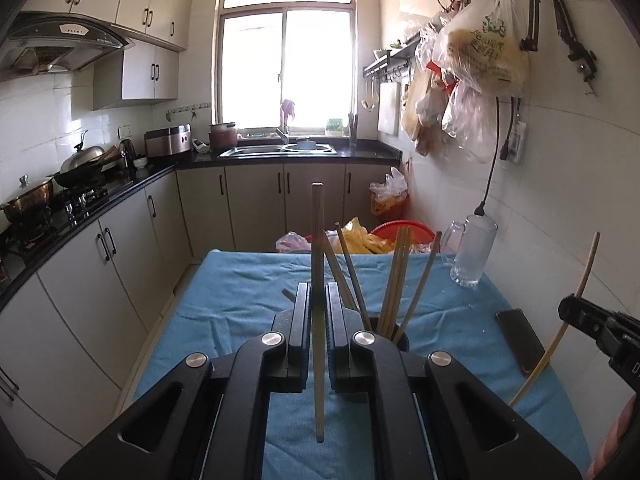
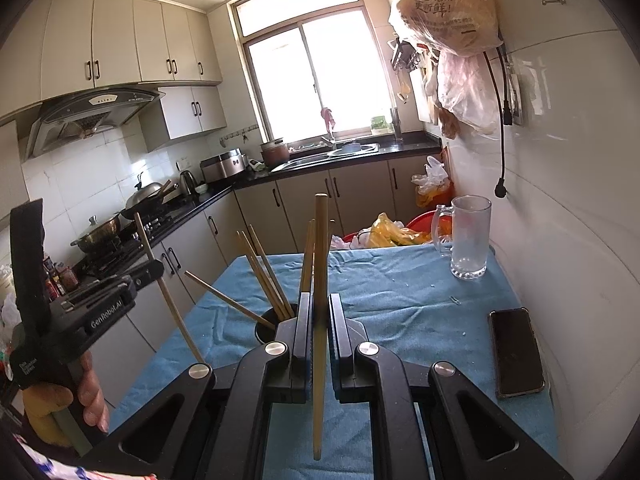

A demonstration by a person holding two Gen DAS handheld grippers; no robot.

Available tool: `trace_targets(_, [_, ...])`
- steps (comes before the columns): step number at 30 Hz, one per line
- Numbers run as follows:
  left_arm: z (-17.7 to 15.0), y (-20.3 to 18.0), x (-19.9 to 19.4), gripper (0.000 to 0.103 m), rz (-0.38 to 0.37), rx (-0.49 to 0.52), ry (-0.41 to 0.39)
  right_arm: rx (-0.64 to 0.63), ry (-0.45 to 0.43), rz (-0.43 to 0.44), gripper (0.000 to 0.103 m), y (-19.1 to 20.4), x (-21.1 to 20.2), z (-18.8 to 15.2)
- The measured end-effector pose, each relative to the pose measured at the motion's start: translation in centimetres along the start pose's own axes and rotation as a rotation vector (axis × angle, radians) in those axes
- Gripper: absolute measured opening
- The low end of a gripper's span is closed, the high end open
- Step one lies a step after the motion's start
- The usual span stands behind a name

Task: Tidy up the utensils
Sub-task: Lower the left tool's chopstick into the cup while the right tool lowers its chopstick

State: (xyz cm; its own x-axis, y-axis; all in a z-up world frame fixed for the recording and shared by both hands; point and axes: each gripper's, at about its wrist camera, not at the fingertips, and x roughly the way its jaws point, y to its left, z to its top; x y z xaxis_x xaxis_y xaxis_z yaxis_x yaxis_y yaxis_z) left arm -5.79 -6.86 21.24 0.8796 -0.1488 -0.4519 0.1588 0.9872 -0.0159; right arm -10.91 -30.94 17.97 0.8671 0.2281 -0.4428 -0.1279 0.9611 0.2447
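Clamped upright in my left gripper [image 1: 319, 300] is one wooden chopstick [image 1: 318, 280], its pads pressed on the shaft about midway, its top above the jaws and its lower end hanging over the blue cloth [image 1: 240, 300]; my right gripper [image 2: 320, 312] is likewise shut on a second chopstick [image 2: 320, 280], standing nearly vertical; just beyond both sets of fingers sits the dark holder cup [image 2: 266, 326] on the cloth, with several more chopsticks [image 2: 264, 276] leaning out of it at different angles; my left hand [image 2: 90, 396] shows at the edge of the right view; a glass mug [image 2: 468, 236] stands near the wall; a black phone [image 2: 516, 352] lies flat, well apart from the cup.
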Motion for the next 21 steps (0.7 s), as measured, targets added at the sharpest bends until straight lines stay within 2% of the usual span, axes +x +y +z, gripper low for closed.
trace_targets(11, [-0.3,0.0,0.0,0.006,-0.013,-0.005,0.009,-0.001,0.000,-0.001,0.007,0.0,-0.3,-0.1])
trace_targets(16, [-0.1,0.3,0.3,0.006,-0.045,-0.034,0.019,-0.002,0.001,0.005,0.007,0.1,-0.1,0.2])
trace_targets(21, [0.9,0.5,0.1,0.006,-0.076,-0.071,-0.014,-0.017,-0.008,0.010,0.007,0.7,0.7,1.2])
